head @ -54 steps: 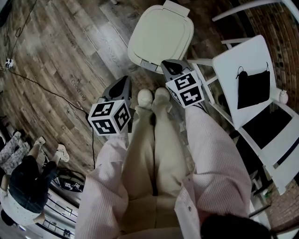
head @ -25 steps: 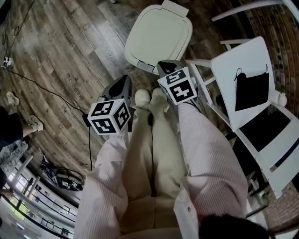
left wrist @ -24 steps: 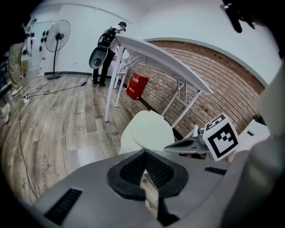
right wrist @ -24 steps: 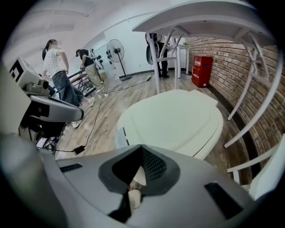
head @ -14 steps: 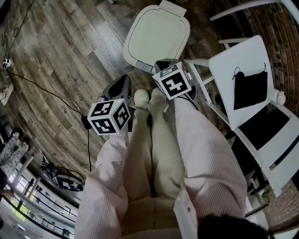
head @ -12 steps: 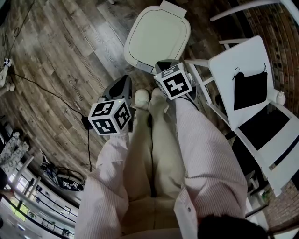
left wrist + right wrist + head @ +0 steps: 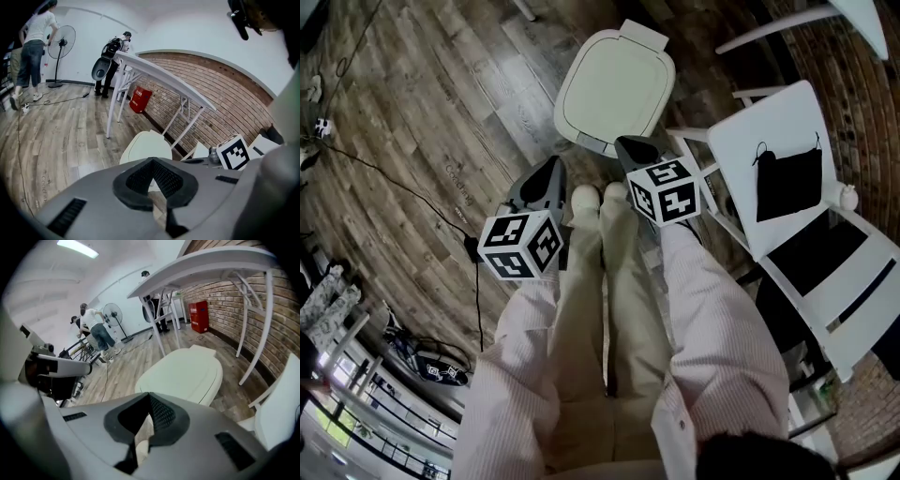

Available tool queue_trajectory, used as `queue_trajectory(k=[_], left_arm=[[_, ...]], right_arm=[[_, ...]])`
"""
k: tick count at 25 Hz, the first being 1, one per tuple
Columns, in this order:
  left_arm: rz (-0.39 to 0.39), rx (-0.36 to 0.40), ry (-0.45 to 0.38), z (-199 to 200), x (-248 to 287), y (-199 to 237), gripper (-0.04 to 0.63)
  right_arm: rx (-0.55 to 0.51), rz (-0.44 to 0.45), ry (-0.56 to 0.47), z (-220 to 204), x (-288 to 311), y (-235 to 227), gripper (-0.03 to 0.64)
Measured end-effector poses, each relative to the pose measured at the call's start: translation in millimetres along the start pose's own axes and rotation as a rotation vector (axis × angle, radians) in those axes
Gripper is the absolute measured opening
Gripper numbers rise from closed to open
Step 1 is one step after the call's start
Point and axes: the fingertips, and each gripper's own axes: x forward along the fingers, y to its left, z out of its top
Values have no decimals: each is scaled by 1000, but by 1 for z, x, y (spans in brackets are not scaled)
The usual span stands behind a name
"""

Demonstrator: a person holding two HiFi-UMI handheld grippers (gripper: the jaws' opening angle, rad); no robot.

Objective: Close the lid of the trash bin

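Trash bin (image 7: 614,89), lid (image 7: 619,80) down, stands on the wood floor (image 7: 441,84) just beyond the person's shoes (image 7: 598,197).
Left tool (image 7: 554,163) and right tool (image 7: 624,143) hover near it, jaws together on nothing; a white chair (image 7: 741,131) carrying a black bag (image 7: 787,183) crowds the right.

Your right claw (image 7: 630,146) covers the near edge of the bin lid (image 7: 616,87), and the lid hides the bin beneath it. The white chair (image 7: 778,131) runs off the right edge. The black item (image 7: 787,183) on it is too small to identify. In the left gripper view, your left claw (image 7: 151,161) blocks the lid's lower part.
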Motion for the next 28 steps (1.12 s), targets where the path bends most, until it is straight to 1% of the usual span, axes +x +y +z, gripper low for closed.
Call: queue_trajectory(k=[5,12,17,22,28], left_arm=[[-22,27,-46,25,-16,-19,-6],[-32,41,-105,61,-43,-39,-6],[-41,53,-149,87,-71,-50,-6],[-72,93,-207,123,-101,-69,-8],[-80,143,-283,170,-138,-86,-8]], right_arm=[[38,-3,-109,33,-37,5,3],[24,-13,-222,81,-82,19,3],[24,-19,-294,112,-114,36,3],[17,-16,-356,141,-149,53,3],[-25,-12,-424,174,-193,74,3]])
